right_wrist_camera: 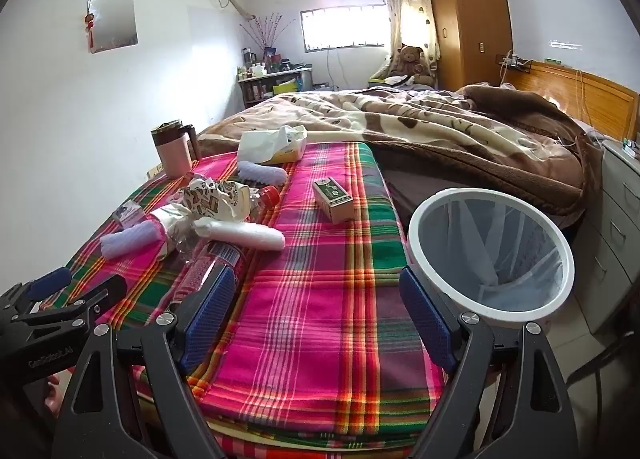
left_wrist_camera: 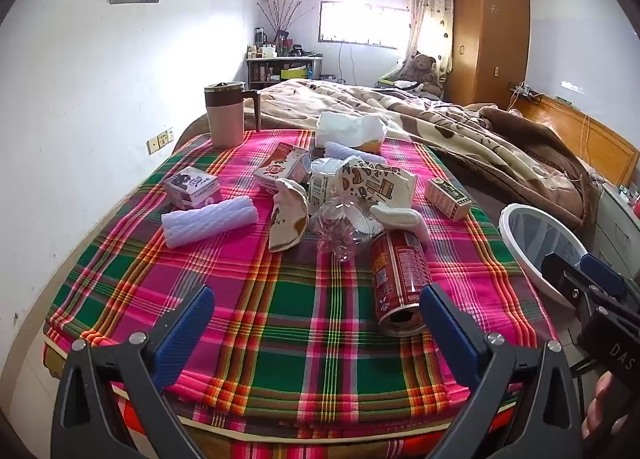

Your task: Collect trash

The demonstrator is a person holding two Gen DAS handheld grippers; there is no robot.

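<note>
Trash lies in a heap on the plaid cloth (left_wrist_camera: 304, 299). A red drink can (left_wrist_camera: 400, 283) lies on its side, just beyond the right finger of my left gripper (left_wrist_camera: 316, 323), which is open and empty. Behind the can are a crushed clear bottle (left_wrist_camera: 340, 227), a squashed paper cup (left_wrist_camera: 288, 219) and a patterned paper bag (left_wrist_camera: 376, 183). A white bin (right_wrist_camera: 500, 313) with a clear liner stands off the bed's right edge. My right gripper (right_wrist_camera: 320, 319) is open over bare cloth, its right finger beside the bin. The can (right_wrist_camera: 216, 263) is partly hidden behind its left finger.
A small brown box (right_wrist_camera: 334, 199), a purple carton (left_wrist_camera: 192, 187), rolled lavender towels (left_wrist_camera: 208, 221), a pink mug (left_wrist_camera: 226, 115) and a tissue pack (left_wrist_camera: 348, 131) also sit on the cloth. A brown blanket (right_wrist_camera: 440, 127) covers the bed beyond. Grey drawers (right_wrist_camera: 616, 227) stand right of the bin.
</note>
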